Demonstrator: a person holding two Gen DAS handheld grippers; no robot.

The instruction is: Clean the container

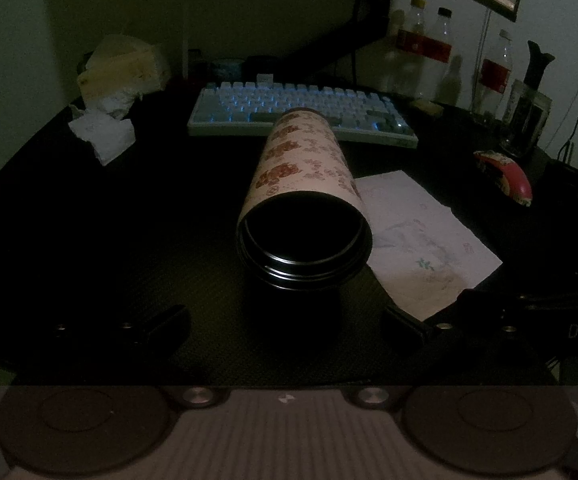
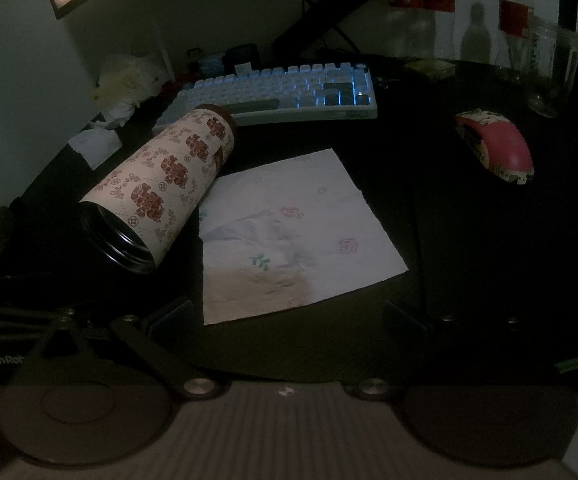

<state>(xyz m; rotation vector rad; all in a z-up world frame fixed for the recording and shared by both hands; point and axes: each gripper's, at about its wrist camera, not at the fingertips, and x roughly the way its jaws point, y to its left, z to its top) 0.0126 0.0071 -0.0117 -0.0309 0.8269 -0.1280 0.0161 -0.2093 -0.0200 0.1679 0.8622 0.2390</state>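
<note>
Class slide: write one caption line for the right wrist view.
Open right gripper over a flowered paper napkin beside a patterned container lying on its side, keyboard behind.

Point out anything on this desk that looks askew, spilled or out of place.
The cylindrical floral-patterned container lies tipped on its side on the dark desk, open mouth toward the grippers, no lid on it. The white printed paper napkin beside it looks creased and faintly stained. Crumpled white tissues litter the far left. No spill visible.

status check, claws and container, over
Both claws open, empty: left claw, right claw. Container on its side, mouth toward left claw. Tissue flat beside it. Nothing blocking.
</note>
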